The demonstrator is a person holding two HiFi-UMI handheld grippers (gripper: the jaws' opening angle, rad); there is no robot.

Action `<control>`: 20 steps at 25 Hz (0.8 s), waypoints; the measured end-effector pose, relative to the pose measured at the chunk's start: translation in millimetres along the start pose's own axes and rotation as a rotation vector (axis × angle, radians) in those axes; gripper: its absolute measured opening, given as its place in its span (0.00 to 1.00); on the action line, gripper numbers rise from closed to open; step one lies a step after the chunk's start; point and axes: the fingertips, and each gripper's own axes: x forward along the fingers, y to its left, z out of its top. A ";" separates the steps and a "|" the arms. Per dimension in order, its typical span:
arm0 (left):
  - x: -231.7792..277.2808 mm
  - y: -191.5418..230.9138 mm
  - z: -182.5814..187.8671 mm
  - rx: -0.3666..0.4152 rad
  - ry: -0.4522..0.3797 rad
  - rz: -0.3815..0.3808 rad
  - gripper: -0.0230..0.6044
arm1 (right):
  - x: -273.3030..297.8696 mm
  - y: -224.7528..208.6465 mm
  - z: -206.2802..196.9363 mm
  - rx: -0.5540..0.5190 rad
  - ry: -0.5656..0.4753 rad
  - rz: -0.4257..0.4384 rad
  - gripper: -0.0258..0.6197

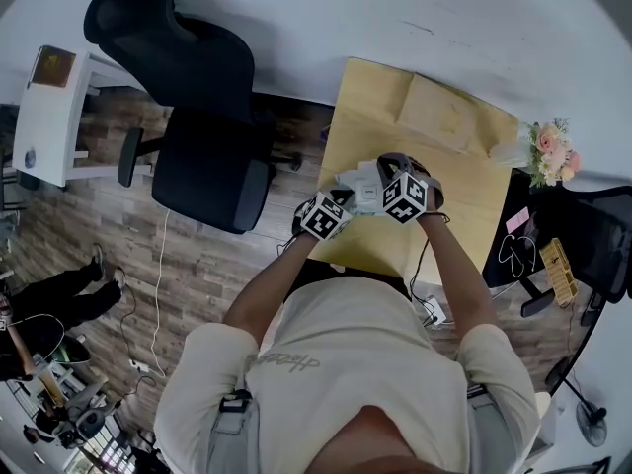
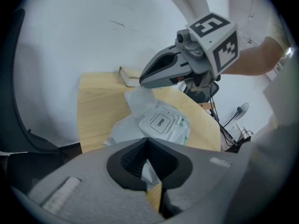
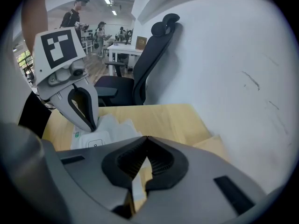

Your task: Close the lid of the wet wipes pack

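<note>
On the pale wooden desk [image 1: 375,97], near its middle, sits the wet wipes pack [image 2: 172,127] — soft, crinkled white film with a rounded rectangular panel marked OPEN. The left gripper [image 2: 148,160] has its dark ribbed jaws clenched on the pack's near film edge. The right gripper [image 3: 147,158] pinches the thin, translucent lid [image 2: 138,99] — a flap raised off the panel and tilted upward.

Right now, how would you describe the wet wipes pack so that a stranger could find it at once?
Find the pale wooden table by the white wall. Toward its near edge is the wet wipes pack: soft, white and crumpled, unlike the flat tan parcel behind it, with a label reading OPEN.
</note>
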 end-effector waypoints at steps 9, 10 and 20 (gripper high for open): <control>1.0 0.2 1.2 -0.014 -0.004 -0.005 0.06 | 32.2 -0.6 -14.5 0.036 0.040 0.069 0.04; 1.0 -0.1 1.1 -0.012 -0.001 -0.005 0.06 | 36.1 0.9 -17.5 0.042 0.048 0.081 0.04; 0.4 0.9 -0.3 -0.022 0.007 -0.004 0.06 | 51.9 3.2 -23.2 0.131 0.070 0.131 0.04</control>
